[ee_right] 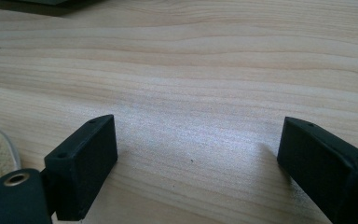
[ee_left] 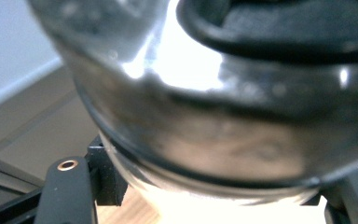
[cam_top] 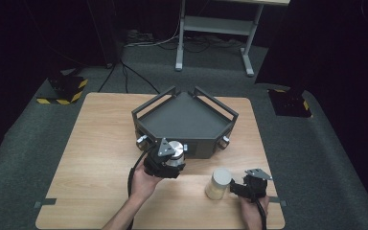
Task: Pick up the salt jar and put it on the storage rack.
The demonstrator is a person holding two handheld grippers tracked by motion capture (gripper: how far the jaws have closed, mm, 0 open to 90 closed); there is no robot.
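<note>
Left gripper (cam_top: 168,160) clamped on a clear glass jar with silver metal lid (cam_top: 175,151), held above the wooden table (cam_top: 96,143) before the dark grey angular tray (cam_top: 187,117). Jar judged rigid, slippery, breakable; grip mid-wall. Right gripper (ee_right: 196,163) wide, empty, beside a frosted jar (cam_top: 218,183).

A light wooden table (cam_top: 96,143) bears a dark angular tray (cam_top: 184,120) just beyond the left gripper (cam_top: 165,163) and a pale jar (cam_top: 218,183) beside the right gripper (cam_top: 249,184).
</note>
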